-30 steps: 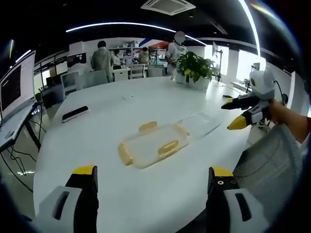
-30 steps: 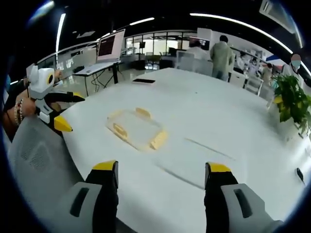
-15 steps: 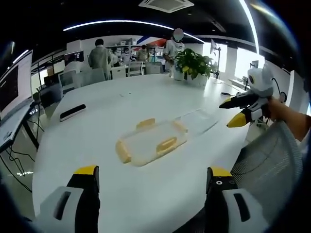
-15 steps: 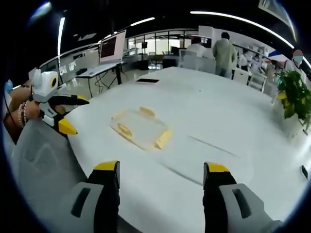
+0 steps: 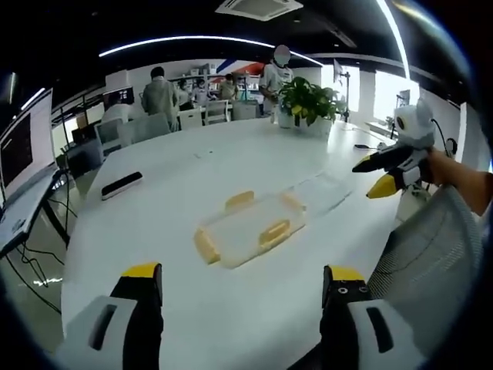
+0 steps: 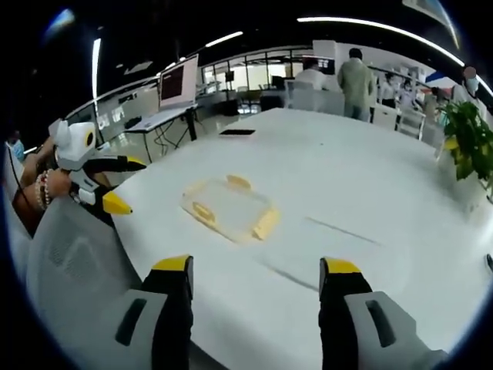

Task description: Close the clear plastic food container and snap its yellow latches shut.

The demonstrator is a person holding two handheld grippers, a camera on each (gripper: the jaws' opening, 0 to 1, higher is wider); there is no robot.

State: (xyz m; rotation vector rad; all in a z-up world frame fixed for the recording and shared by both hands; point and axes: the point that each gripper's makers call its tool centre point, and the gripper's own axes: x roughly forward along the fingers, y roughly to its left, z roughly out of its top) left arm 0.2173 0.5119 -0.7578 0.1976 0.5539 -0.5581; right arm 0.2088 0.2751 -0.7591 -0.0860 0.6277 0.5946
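Observation:
A clear plastic container [image 5: 250,230] with yellow latches on its sides lies on the white table [image 5: 177,169]. A second clear, flat piece [image 5: 320,191] lies right beside it, on the side toward the plant. In the right gripper view the latched container [image 6: 229,212] sits mid-table and the flat clear piece [image 6: 323,250] lies nearer to me. My left gripper [image 5: 243,277] is open, short of the container, with nothing between its jaws. My right gripper [image 6: 258,270] is open and holds nothing. Each gripper shows in the other's view, open, off the table edge: the right one [image 5: 368,179] and the left one [image 6: 131,185].
A black phone [image 5: 122,184] lies far left on the table and a potted plant [image 5: 308,104] stands at its far end. A grey mesh chair back [image 5: 431,254] is at the near edge. People stand among desks behind. A monitor [image 6: 177,81] stands on a side desk.
Both views have shifted slightly with the hands. The container and the clear piece lie where they were, and both grippers stay open.

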